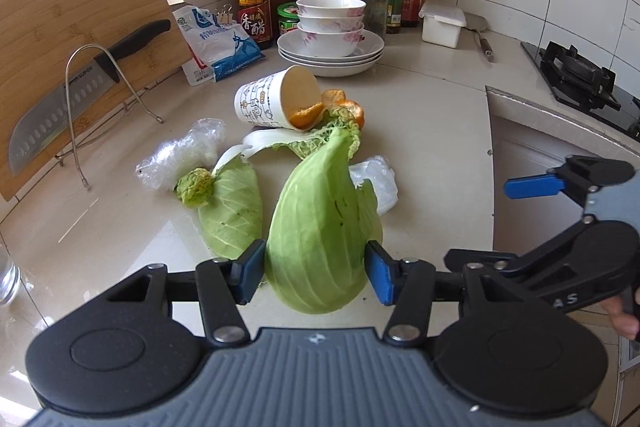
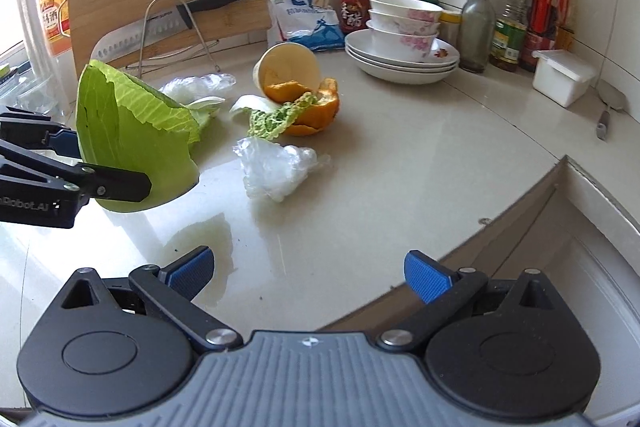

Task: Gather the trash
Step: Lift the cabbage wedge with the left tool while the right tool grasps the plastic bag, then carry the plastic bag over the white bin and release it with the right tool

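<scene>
Your left gripper (image 1: 316, 273) pinches a big cabbage leaf (image 1: 320, 227) between its blue pads, holding it clear of the counter (image 2: 400, 167), on the near side of the tipped paper cup (image 1: 276, 101). Your right gripper (image 2: 310, 273) is spread wide with nothing in it, low over the counter edge. Orange peel (image 2: 316, 111) spills from the cup's mouth; a second leaf (image 1: 236, 207) and crumpled plastic wrap (image 2: 276, 167) lie on the near side of the cup.
</scene>
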